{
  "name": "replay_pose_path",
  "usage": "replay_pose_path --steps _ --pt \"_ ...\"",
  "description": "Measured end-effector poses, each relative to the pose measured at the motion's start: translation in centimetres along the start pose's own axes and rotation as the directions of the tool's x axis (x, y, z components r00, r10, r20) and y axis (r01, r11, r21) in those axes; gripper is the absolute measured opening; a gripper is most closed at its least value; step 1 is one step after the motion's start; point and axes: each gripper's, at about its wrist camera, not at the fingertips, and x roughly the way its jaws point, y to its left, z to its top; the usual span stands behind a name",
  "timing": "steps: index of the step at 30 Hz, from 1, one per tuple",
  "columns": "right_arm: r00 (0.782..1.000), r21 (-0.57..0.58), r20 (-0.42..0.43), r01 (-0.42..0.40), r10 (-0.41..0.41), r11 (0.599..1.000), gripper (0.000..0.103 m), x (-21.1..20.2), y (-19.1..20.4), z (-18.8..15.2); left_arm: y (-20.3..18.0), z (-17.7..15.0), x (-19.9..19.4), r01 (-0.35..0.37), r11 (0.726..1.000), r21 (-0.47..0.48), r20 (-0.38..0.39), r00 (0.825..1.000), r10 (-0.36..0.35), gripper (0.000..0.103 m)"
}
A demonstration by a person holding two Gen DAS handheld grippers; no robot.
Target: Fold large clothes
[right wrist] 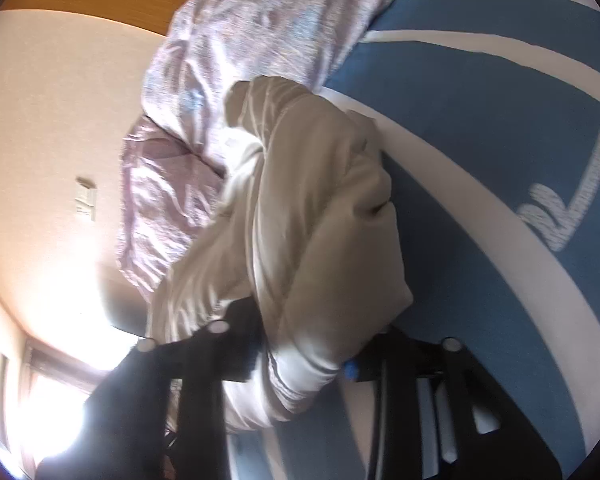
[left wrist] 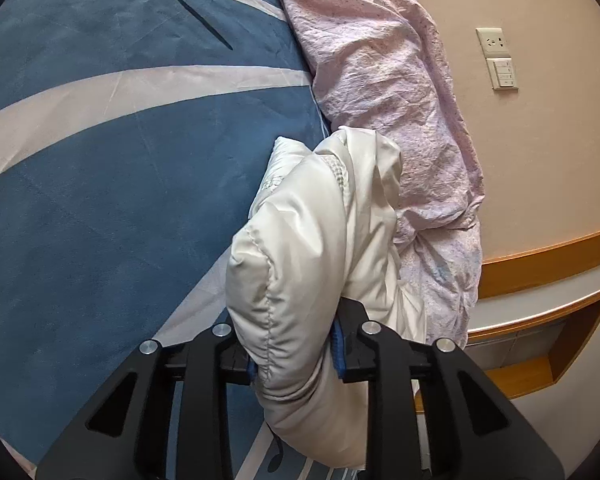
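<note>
A white padded jacket hangs bunched over the blue and white bedspread. My left gripper is shut on a thick quilted fold of the jacket, which bulges between its fingers. In the right wrist view the same jacket is gathered in a lump, and my right gripper is shut on another fold of it near a striped cuff. The view is blurred.
A crumpled pink duvet lies along the bed's edge by the wall and also shows in the right wrist view. A wall socket and switch and a wooden headboard shelf stand beside the bed.
</note>
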Motion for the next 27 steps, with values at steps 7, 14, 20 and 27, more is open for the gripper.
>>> replay_pose_path --steps 7,14,20,27 --pt "0.97 -0.08 0.168 0.189 -0.174 0.979 0.064 -4.0 0.2 -0.6 0.4 -0.1 -0.1 -0.033 0.999 0.018 0.011 0.999 0.033 0.058" --pt "0.839 -0.27 0.444 0.46 -0.314 0.846 0.066 -6.5 5.7 -0.6 0.4 -0.3 0.0 -0.041 0.998 0.038 0.036 0.999 0.039 0.066" --pt "0.932 -0.598 0.303 0.35 -0.2 0.721 0.07 -1.0 13.1 -3.1 0.1 -0.7 0.0 -0.068 0.995 0.068 0.073 0.995 0.063 0.066" --pt "0.955 -0.727 0.207 0.295 -0.212 0.62 0.07 4.8 17.9 -6.2 -0.1 -1.2 0.2 -0.083 0.993 0.086 0.084 0.994 0.076 0.066"
